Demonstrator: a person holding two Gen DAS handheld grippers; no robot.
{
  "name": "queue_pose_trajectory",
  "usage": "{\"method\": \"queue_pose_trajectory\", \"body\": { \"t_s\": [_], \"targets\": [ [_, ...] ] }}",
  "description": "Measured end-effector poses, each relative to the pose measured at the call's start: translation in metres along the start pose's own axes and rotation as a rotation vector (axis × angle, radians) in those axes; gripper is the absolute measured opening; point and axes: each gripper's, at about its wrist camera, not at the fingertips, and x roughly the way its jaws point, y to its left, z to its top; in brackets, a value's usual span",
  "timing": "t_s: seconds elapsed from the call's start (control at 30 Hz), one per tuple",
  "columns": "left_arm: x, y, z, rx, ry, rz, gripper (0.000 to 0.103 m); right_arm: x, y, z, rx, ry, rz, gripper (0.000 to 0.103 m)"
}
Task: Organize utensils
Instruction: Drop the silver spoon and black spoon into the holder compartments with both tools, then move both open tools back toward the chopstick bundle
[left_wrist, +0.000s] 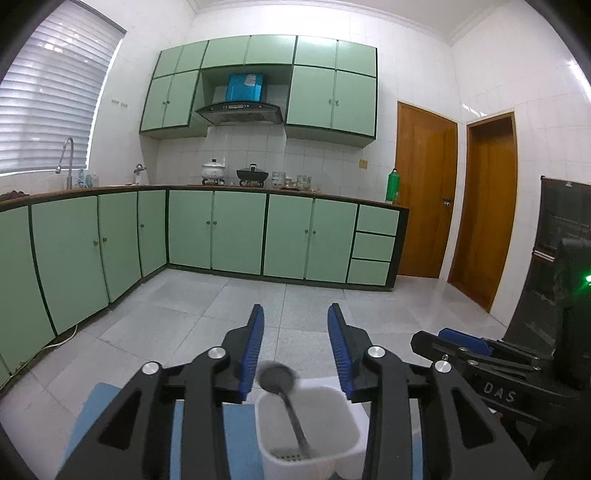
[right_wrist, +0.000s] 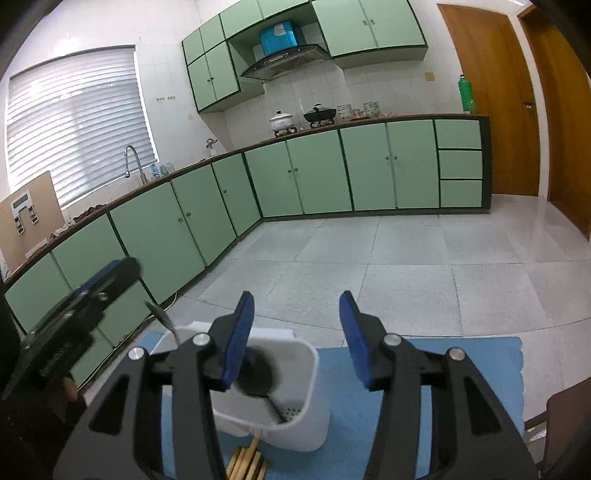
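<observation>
Both tongs, left and right, spread and empty; I read ladle as dropped handle-down in caddy at bottom centre, upright for storage.

Both wrist cameras sit close above the white holder, facing the cabinets; both views share the holder and kitchen.

Home kitchen: green cabinets, hood.

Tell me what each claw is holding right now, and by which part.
Nothing. The left claw and the right claw both stand open and empty; the black ladle stands loose in the white holder.
</observation>
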Motion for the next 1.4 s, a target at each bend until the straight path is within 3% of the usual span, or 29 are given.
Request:
{"method": "queue_pose_trajectory", "body": {
  "t_s": [0.07,0.23,0.3,0.37,0.47,0.53,0.7,0.87,0.97,1.07,1.4],
  "targets": [
    [-0.016,0.001,0.0,-0.005,-0.008,0.004,0.043,-0.01,-0.002,-0.002,0.009,-0.013,-0.004,0.052],
    [-0.06,0.002,-0.013,-0.002,0.017,0.03,0.067,-0.049,-0.011,-0.022,0.029,-0.023,-0.043,0.075],
    [-0.084,0.0,-0.028,-0.001,0.051,0.038,0.071,-0.065,-0.012,-0.038,0.025,-0.011,-0.062,0.086],
    [-0.1,0.0,-0.042,-0.003,0.088,0.047,0.078,-0.081,-0.011,-0.06,0.015,0.024,-0.076,0.089],
    [-0.123,-0.001,-0.078,-0.019,0.208,0.054,0.082,-0.101,-0.009,-0.103,0.031,0.114,-0.081,0.092],
    [-0.132,-0.001,-0.098,-0.024,0.275,0.066,0.082,-0.108,-0.004,-0.132,0.026,0.19,-0.098,0.092],
    [-0.152,0.003,-0.151,-0.036,0.407,0.118,0.083,-0.13,0.015,-0.186,0.016,0.271,-0.126,0.092],
    [-0.165,-0.003,-0.184,-0.014,0.509,0.144,0.083,-0.141,0.037,-0.212,-0.007,0.323,-0.098,0.092],
    [-0.171,-0.009,-0.192,-0.001,0.536,0.14,0.083,-0.142,0.051,-0.224,-0.036,0.352,-0.087,0.09],
    [-0.176,-0.011,-0.197,0.019,0.565,0.155,0.083,-0.141,0.061,-0.232,-0.057,0.392,-0.071,0.079],
    [-0.178,0.005,-0.202,-0.047,0.615,0.172,0.083,-0.137,0.07,-0.237,-0.133,0.432,-0.117,0.072]
  ]
}}
